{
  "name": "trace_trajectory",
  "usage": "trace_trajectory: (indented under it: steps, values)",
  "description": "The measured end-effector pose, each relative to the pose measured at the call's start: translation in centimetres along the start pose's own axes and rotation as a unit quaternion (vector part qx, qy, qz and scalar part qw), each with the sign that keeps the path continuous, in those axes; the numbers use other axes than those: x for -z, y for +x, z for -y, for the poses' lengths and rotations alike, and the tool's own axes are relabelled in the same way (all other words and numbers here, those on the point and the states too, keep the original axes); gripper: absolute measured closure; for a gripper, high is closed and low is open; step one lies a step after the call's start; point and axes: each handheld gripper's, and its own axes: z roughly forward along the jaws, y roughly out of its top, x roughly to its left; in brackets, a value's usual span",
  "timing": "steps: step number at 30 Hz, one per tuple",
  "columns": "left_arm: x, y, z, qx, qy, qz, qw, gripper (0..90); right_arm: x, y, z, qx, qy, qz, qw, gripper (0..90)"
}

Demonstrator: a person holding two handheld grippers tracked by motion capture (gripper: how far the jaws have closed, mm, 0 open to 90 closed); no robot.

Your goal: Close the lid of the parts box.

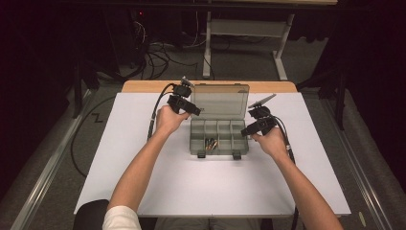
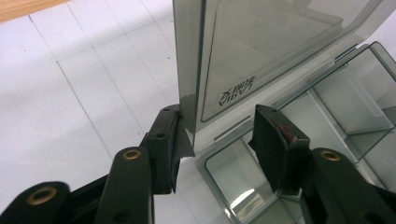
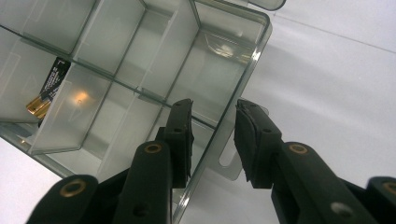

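A smoky clear compartment box [image 1: 194, 139] sits open mid-table, its lid [image 1: 220, 100] standing upright at the back. Batteries [image 1: 210, 143] lie in a front compartment, and one black and gold battery [image 3: 46, 91] shows in the right gripper view. My left gripper [image 1: 194, 111] is at the lid's left side. In its own view the left gripper [image 2: 217, 112] straddles the lid's [image 2: 261, 51] lower left edge, one pad close to it and the other apart. My right gripper [image 3: 215, 105] is open astride the box's right wall [image 3: 243, 70], with gaps on both sides.
The box rests on a white table top [image 1: 191, 191] with a wooden strip [image 1: 143, 86] along the far edge. Two latches [image 1: 237, 155] hang at the box's front. Beyond the table are cables [image 1: 158, 57] on the floor and a white table frame [image 1: 249, 28].
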Motion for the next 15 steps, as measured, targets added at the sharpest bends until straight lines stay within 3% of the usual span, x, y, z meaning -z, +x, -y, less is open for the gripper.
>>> trace_trajectory:
  steps: [15]
  values:
    - [0.45, -0.44, 0.38, -0.016, -0.009, 0.003, 0.9998, 54.8, -0.02, -0.02, 0.04, 0.000, -0.002, 0.000, 1.0000, 69.2]
